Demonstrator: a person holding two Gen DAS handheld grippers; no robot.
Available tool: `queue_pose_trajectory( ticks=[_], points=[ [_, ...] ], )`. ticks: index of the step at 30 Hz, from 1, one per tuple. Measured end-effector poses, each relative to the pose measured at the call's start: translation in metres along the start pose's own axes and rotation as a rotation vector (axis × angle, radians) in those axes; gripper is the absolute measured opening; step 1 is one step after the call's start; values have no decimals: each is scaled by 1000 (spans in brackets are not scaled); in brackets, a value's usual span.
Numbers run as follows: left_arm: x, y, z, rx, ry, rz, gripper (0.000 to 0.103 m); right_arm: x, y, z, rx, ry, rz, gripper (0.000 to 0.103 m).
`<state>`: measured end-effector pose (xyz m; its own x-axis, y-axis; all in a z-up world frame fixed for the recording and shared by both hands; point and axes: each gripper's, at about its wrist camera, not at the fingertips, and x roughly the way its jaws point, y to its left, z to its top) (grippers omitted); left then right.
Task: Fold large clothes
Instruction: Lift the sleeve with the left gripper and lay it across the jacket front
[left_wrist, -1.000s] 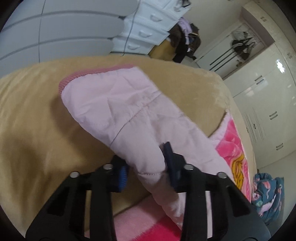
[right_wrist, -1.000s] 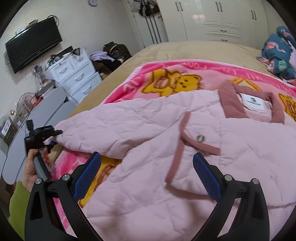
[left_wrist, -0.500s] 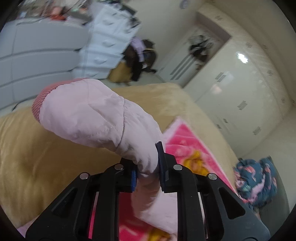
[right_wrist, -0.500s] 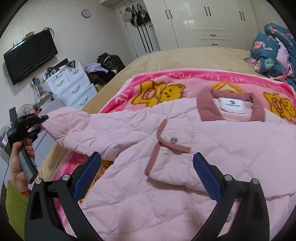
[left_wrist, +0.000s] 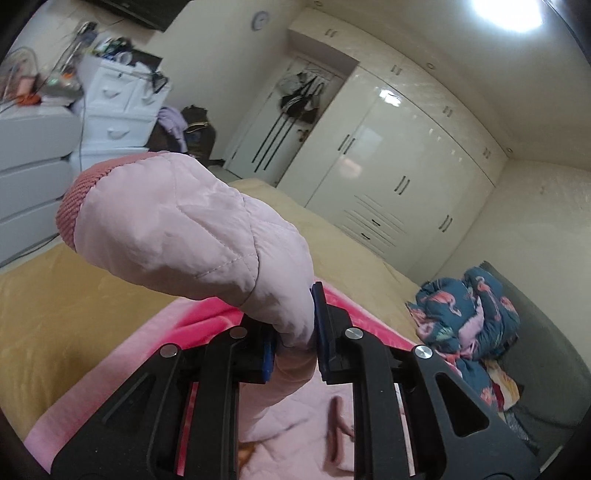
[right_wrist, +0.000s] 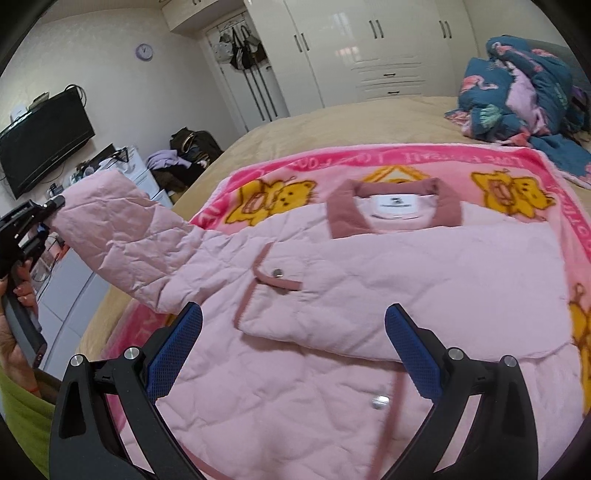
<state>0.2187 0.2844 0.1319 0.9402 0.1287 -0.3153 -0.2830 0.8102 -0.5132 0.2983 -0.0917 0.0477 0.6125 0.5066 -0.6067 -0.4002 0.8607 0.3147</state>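
A pale pink quilted jacket (right_wrist: 369, 280) with dusty-rose collar and trim lies front up on a pink bear-print blanket (right_wrist: 406, 162) on the bed. My left gripper (left_wrist: 293, 343) is shut on the jacket's left sleeve (left_wrist: 192, 236) and holds it raised off the bed, its ribbed cuff (left_wrist: 74, 203) pointing away. In the right wrist view the left gripper (right_wrist: 44, 221) shows at the far left holding the lifted sleeve (right_wrist: 122, 236). My right gripper (right_wrist: 293, 339) is open and empty, hovering above the jacket's lower front.
The tan bedspread (right_wrist: 332, 125) extends beyond the blanket. A crumpled flamingo-print quilt (right_wrist: 524, 81) lies at the bed's far right corner. White drawers (left_wrist: 118, 107) and clutter stand left of the bed; wardrobes (right_wrist: 369, 48) line the far wall.
My left gripper closed on the sleeve and lifted it up off the bed. The right gripper stayed open and drew back slightly above the jacket.
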Motion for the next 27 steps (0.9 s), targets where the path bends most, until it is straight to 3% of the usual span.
queue_pose_trajectory(
  ticks=[15,27],
  points=[
    [-1,-97,-17,144,46,-29,9,-67,-71,-14,141,-89,-5,99],
    [14,-170,-54,259,98,-50,9,-101,-120,-26,233,-137,-1,99]
  ],
)
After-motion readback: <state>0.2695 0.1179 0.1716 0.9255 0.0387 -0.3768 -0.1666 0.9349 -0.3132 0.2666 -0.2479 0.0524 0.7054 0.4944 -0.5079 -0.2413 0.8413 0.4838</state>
